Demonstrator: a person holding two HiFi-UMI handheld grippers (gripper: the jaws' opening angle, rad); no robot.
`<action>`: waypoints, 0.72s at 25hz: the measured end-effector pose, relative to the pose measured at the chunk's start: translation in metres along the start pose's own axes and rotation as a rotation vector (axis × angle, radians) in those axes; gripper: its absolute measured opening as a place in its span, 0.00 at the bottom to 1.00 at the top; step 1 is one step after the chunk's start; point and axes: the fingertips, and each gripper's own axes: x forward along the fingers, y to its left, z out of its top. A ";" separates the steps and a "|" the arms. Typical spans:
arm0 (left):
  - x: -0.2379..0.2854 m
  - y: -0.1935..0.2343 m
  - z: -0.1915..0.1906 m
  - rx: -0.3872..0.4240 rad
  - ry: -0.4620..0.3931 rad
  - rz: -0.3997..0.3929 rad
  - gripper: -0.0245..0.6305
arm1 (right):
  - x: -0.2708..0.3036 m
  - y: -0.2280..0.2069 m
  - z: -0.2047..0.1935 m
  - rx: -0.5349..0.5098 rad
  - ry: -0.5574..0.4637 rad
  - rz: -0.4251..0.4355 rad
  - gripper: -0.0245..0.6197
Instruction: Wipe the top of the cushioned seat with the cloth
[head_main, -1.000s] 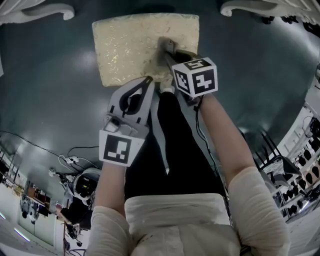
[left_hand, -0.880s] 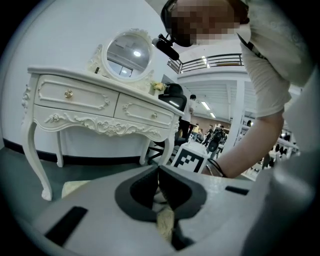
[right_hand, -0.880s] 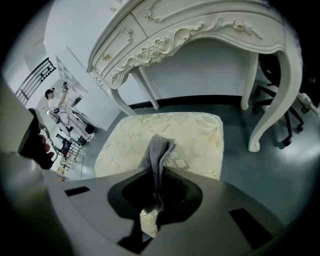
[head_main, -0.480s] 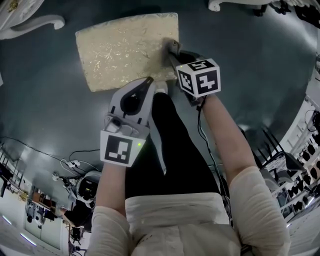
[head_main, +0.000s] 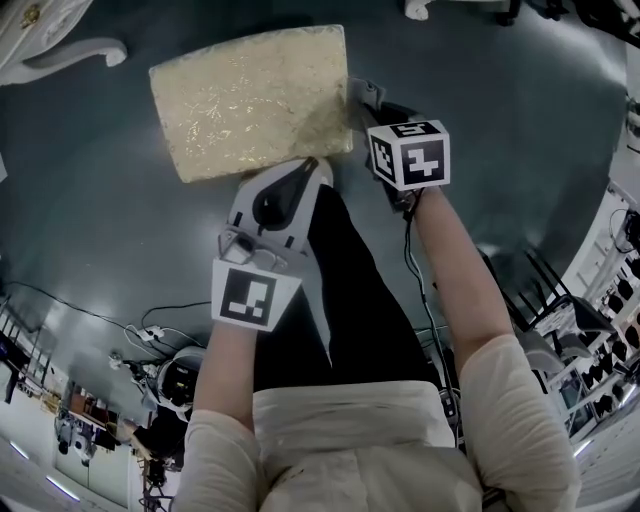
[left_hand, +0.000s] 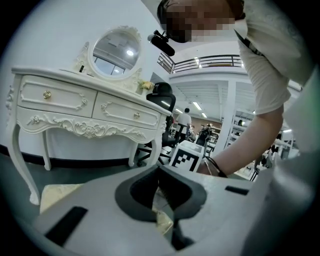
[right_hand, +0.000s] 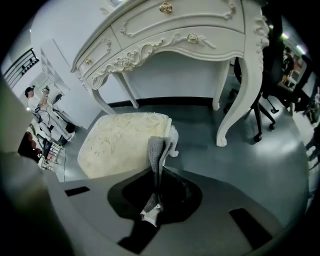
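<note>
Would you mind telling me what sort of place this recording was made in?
Probably a large indoor lab or workspace staged with home furniture. There is an ornate white dressing table with a mirror and a cushioned seat, but also an upper-level railing and an office chair behind.

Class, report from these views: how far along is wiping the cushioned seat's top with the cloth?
Done: the right claw is shut on the cloth. In hand: the cloth hangs just off the right edge of the cushioned seat, not on its top; the left claw sits shut at the front edge. Left: passes over the top; nothing shows how much is wiped.
</note>
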 end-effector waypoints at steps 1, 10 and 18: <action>-0.005 0.002 0.001 -0.001 -0.002 0.000 0.04 | -0.003 0.006 0.003 0.000 -0.008 -0.003 0.08; -0.086 0.043 -0.002 0.032 0.006 0.025 0.04 | -0.008 0.112 0.020 -0.007 -0.067 0.053 0.08; -0.163 0.100 -0.031 -0.031 0.008 0.101 0.04 | 0.029 0.221 0.009 -0.054 -0.019 0.134 0.08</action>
